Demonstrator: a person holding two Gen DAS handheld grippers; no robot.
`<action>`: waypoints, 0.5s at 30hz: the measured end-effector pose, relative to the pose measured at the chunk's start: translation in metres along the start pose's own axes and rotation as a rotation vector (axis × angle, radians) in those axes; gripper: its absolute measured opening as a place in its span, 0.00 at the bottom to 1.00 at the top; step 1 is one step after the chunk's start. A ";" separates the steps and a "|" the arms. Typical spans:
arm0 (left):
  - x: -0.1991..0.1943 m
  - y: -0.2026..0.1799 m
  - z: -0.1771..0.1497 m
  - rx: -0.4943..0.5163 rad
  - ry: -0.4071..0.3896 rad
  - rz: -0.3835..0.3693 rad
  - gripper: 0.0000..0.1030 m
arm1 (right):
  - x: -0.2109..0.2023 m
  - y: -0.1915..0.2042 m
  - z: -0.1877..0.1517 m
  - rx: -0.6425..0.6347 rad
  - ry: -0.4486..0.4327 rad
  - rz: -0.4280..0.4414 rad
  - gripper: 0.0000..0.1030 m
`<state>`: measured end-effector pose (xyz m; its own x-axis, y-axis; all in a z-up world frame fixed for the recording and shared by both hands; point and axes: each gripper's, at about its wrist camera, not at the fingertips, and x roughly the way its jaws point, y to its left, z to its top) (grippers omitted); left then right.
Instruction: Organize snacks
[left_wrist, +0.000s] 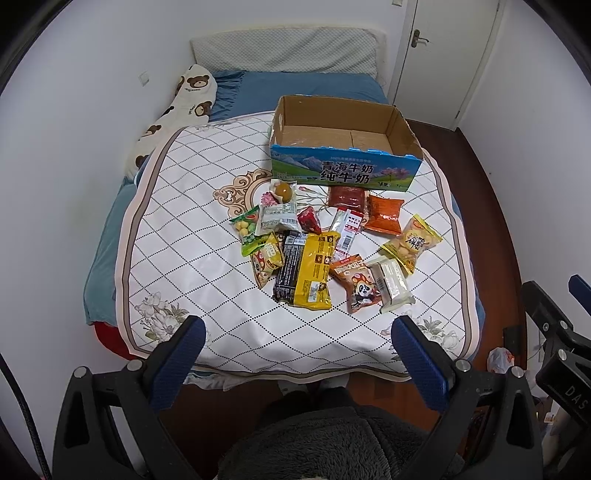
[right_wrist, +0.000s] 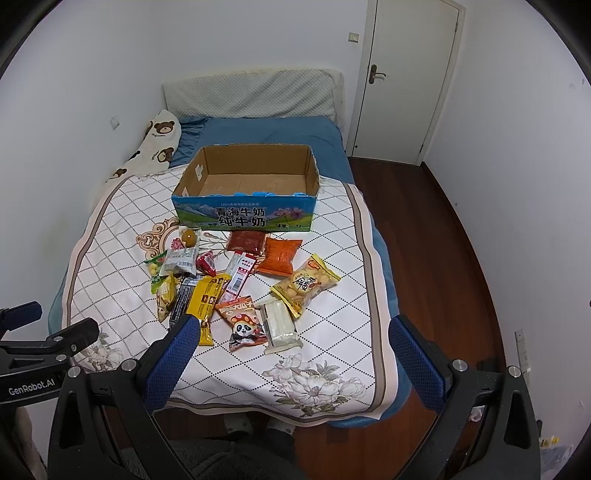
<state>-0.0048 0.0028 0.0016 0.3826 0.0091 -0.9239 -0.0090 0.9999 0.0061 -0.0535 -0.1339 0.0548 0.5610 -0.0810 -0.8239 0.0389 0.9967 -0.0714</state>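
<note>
Glossy plastic snack packets (left_wrist: 314, 254), matt corrugated cardboard box (left_wrist: 400, 129), quilted cloth bedspread (left_wrist: 207, 266), polished wood floor (right_wrist: 436, 229).

Left gripper (left_wrist: 297, 341): black plastic frame showing triangular cut-outs and silver screw heads; fingers (left_wrist: 419, 363) wearing textured blue pads; black cable (left_wrist: 26, 417) trailing at its left. Right gripper (right_wrist: 291, 341): matching build, blue-padded. White "GenRobot.AI" lettering showing on the left unit. Person wearing dark grey fleece (left_wrist: 325, 446).
</note>
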 end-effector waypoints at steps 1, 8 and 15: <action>0.000 -0.001 0.001 0.000 0.000 0.001 1.00 | 0.000 0.000 0.000 0.001 -0.001 0.000 1.00; 0.001 0.000 0.003 0.003 -0.004 0.002 1.00 | 0.001 0.000 0.000 0.002 0.003 0.001 1.00; -0.002 0.000 0.005 0.005 -0.011 -0.002 1.00 | 0.002 -0.001 0.000 0.002 0.002 0.002 1.00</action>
<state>-0.0011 0.0028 0.0051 0.3931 0.0074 -0.9195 -0.0038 1.0000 0.0065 -0.0522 -0.1353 0.0535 0.5596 -0.0787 -0.8250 0.0396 0.9969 -0.0683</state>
